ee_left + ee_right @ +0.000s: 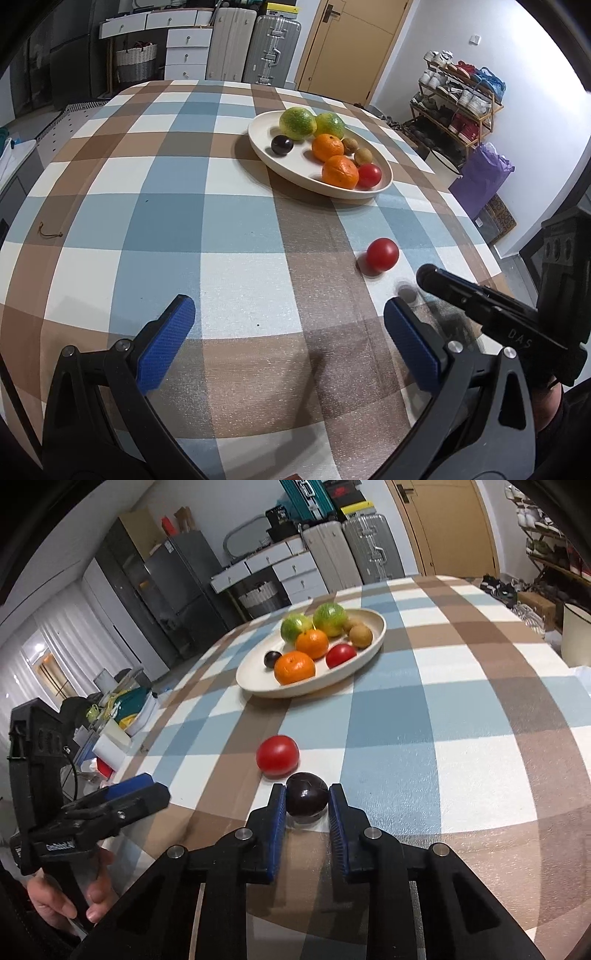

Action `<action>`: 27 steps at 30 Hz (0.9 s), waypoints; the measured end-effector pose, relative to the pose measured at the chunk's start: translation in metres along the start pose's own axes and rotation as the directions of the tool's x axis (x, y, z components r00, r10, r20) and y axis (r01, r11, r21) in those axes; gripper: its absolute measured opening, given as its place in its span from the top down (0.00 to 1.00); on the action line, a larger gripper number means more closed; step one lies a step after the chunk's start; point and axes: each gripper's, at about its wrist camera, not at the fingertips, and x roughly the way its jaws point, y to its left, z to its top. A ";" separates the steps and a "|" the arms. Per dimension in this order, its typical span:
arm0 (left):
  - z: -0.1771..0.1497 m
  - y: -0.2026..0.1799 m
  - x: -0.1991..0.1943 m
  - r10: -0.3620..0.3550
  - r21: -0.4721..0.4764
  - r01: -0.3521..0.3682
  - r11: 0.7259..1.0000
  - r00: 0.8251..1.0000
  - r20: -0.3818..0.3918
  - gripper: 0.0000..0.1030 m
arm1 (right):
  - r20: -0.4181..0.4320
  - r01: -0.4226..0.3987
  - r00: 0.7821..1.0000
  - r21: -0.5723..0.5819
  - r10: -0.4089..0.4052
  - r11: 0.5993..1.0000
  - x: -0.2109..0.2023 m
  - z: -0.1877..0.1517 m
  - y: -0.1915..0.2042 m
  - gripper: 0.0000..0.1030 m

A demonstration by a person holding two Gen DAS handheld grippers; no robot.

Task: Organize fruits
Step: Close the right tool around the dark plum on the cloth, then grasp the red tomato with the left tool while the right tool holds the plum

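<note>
Two tools work the checked worktop: the right tool pinches a dark plum, the left tool is spread over bare cloth. Just beyond lies a loose tomato; farther, apart, the fruit plate.

Plate on bench, toward far side. In plate: two limes at back, two oranges in middle, plum left, tomato right, two kiwis behind tomato. Second tomato on bench before plate; dark fruit just before it.
</note>
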 end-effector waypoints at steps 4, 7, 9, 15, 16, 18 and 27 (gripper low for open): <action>0.002 -0.010 0.004 -0.009 0.023 0.009 1.000 1.000 -0.010 0.01 | 0.023 -0.016 1.000 -0.004 0.016 1.000 -0.006 0.003 0.001 0.77; 0.005 -0.017 0.010 -0.025 0.037 0.025 0.999 0.999 -0.024 0.01 | 0.040 -0.041 0.998 0.009 0.041 0.999 -0.011 0.005 -0.002 0.77; 0.007 -0.023 0.015 -0.033 0.049 0.035 0.998 0.999 -0.035 0.01 | 0.055 -0.055 0.997 0.017 0.054 0.998 -0.014 0.006 -0.005 0.77; 0.016 -0.039 0.033 -0.051 0.088 0.056 0.995 0.997 -0.061 0.01 | 0.083 -0.078 0.994 0.050 0.074 0.996 -0.020 0.011 -0.018 0.77; 0.018 -0.041 0.037 -0.053 0.094 0.059 0.994 0.996 -0.066 0.01 | 0.084 -0.082 0.993 0.057 0.077 0.995 -0.020 0.012 -0.021 0.77; 0.022 -0.046 0.045 -0.046 0.112 0.054 0.992 0.996 -0.072 0.01 | 0.094 -0.099 0.991 0.063 0.093 0.993 -0.022 0.013 -0.024 0.77; 0.033 -0.064 0.070 -0.041 0.145 0.053 0.988 0.995 -0.088 0.02 | 0.095 -0.119 0.989 0.071 0.113 0.990 -0.020 0.012 -0.034 0.77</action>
